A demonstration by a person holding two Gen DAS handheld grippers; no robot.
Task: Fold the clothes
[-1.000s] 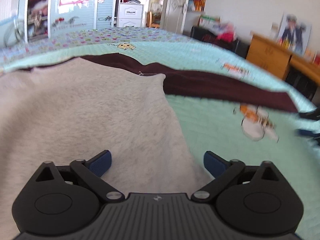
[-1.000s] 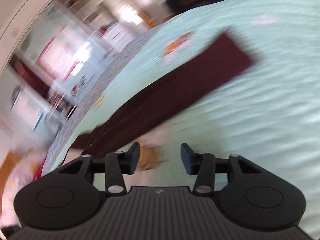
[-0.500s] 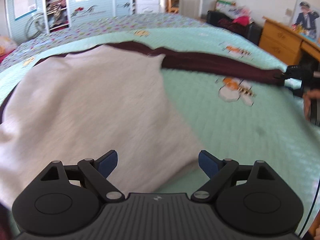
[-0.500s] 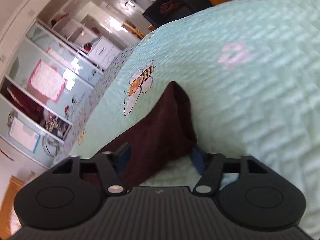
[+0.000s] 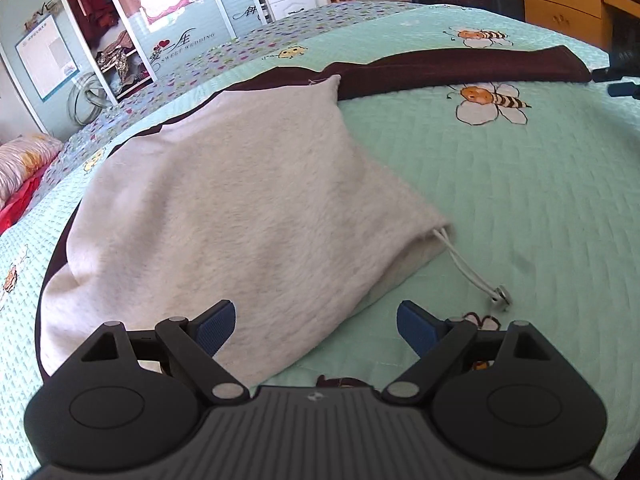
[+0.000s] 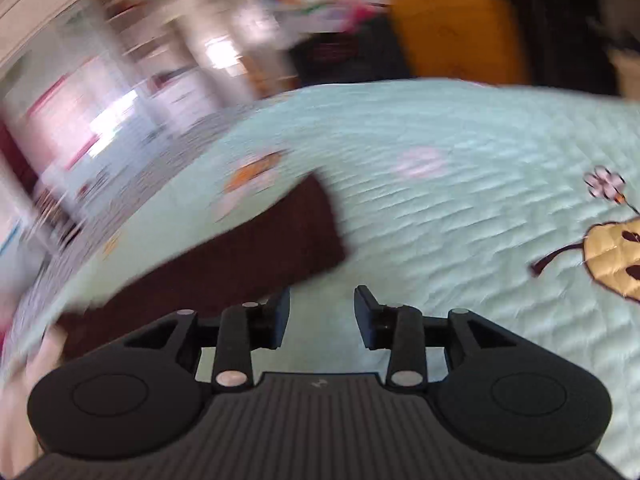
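Left wrist: my left tool (image 5: 316, 322) spread wide over grey hood (image 5: 240, 208) | right tool (image 6: 322, 312) opening, nothing between, beside dark sleeve (image 6: 224, 264) on bed (image 5: 500, 184)

Bright daylight is flooding the bed (image 5: 520, 200), leaving soft shadows. The left wrist view is staying sharp, though fisheye is bending its edges; the right wrist view is smearing with motion blur, its background windows glaring white.

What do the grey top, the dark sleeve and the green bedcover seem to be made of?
The grey top looks like soft brushed fleece, with a fuzzy, matte nap. The dark sleeve seems a smoother knit, matte maroon. The bedcover looks like quilted cotton, with stitched ripples and embroidered bees.
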